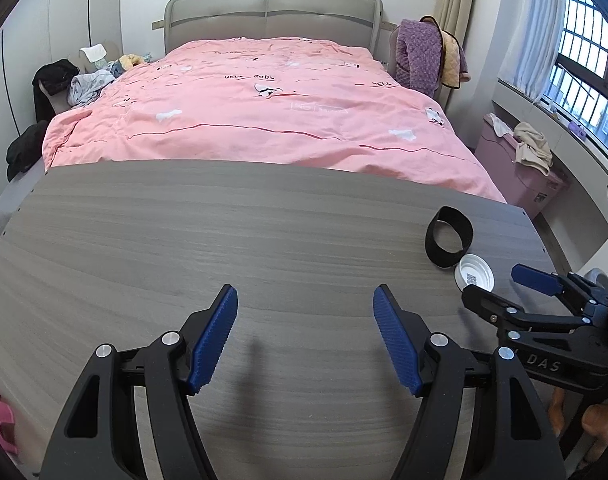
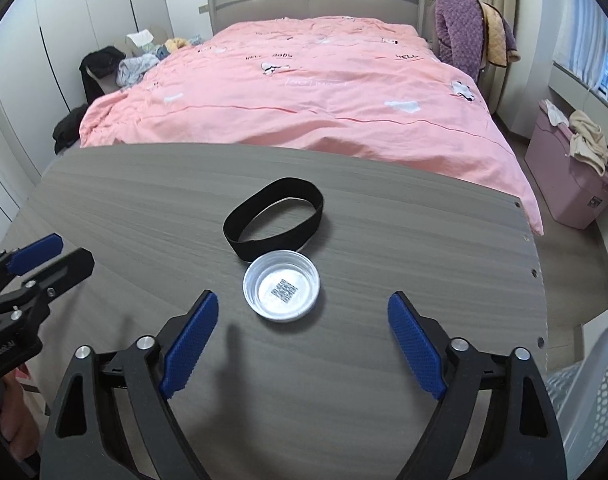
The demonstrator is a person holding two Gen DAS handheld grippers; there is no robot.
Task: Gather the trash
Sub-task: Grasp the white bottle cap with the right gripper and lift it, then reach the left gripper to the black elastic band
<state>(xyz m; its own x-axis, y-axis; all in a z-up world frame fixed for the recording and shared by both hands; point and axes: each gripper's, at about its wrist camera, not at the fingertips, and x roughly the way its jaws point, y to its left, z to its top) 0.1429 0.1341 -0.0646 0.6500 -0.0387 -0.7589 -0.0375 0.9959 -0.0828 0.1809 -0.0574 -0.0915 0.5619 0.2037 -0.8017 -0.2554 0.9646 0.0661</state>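
A round white lid with a QR code inside lies on the grey wood table. A black elastic band lies in a loop just behind it, touching it. My right gripper is open and empty, its blue pads either side of the lid and just short of it. In the left wrist view the lid and band sit at the far right. My left gripper is open and empty over bare table. The right gripper shows there too.
A bed with a pink duvet stands right behind the table. A pink storage bin with clothes sits at the right. A white mesh basket is at the lower right of the table. Clothes lie left of the bed.
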